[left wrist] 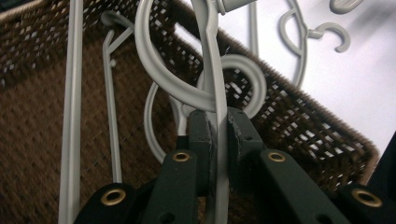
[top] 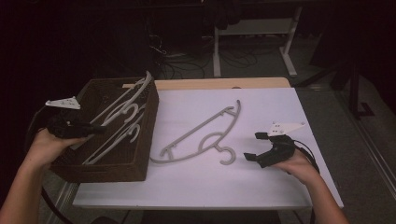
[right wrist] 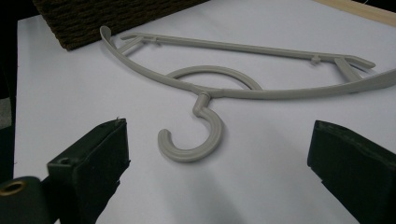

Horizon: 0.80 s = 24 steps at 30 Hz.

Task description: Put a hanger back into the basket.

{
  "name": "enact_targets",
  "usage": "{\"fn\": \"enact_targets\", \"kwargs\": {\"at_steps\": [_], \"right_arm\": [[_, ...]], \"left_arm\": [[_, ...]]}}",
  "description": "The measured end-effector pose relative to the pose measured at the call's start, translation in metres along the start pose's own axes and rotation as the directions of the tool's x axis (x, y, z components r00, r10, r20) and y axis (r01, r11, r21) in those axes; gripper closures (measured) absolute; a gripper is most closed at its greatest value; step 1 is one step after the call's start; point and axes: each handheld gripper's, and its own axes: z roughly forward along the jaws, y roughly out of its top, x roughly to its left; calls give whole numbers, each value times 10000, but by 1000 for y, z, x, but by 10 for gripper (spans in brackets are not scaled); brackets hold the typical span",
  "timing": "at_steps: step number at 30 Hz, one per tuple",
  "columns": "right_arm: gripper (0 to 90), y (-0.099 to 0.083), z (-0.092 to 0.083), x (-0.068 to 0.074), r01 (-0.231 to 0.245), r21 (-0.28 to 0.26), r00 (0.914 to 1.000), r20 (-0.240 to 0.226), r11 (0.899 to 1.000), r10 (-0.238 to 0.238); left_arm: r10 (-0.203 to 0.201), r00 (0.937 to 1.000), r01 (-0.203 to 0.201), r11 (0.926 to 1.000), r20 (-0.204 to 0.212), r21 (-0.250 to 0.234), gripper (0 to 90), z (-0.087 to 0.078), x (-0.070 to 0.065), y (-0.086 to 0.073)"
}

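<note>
A dark wicker basket [top: 148, 126] stands at the table's left and holds several grey plastic hangers [top: 122, 112]. My left gripper [top: 95, 129] reaches over the basket's near-left side, shut on the thin bar of one grey hanger [left wrist: 219, 93]; the pads [left wrist: 201, 135] press the bar from both sides. Another grey hanger [top: 201, 134] lies flat on the white tabletop, hook [right wrist: 194, 140] toward me. My right gripper [top: 254, 146] rests on the table just right of that hook, jaws wide open with nothing between them.
The basket's woven rim [left wrist: 327, 121] runs close behind the held hanger. White table surface [top: 280, 186] extends right and in front of the loose hanger. A wooden board edge [top: 219, 83] lies at the table's back. Desk legs and cables sit on the floor beyond.
</note>
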Motion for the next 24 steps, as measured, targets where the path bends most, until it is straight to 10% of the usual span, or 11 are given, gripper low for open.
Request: {"fn": "enact_targets", "kwargs": {"at_steps": [18,24], "right_arm": [[47,5,3,-2,70,20,10000,-15,10000,-70],[47,5,3,-2,72,39,10000,8,10000,-72]], "left_arm": [[-854,9959,807,9880,300,1318,804,28,24,-33],[-734,9973,721,9921,86,1031,649,26,23,-31]]}}
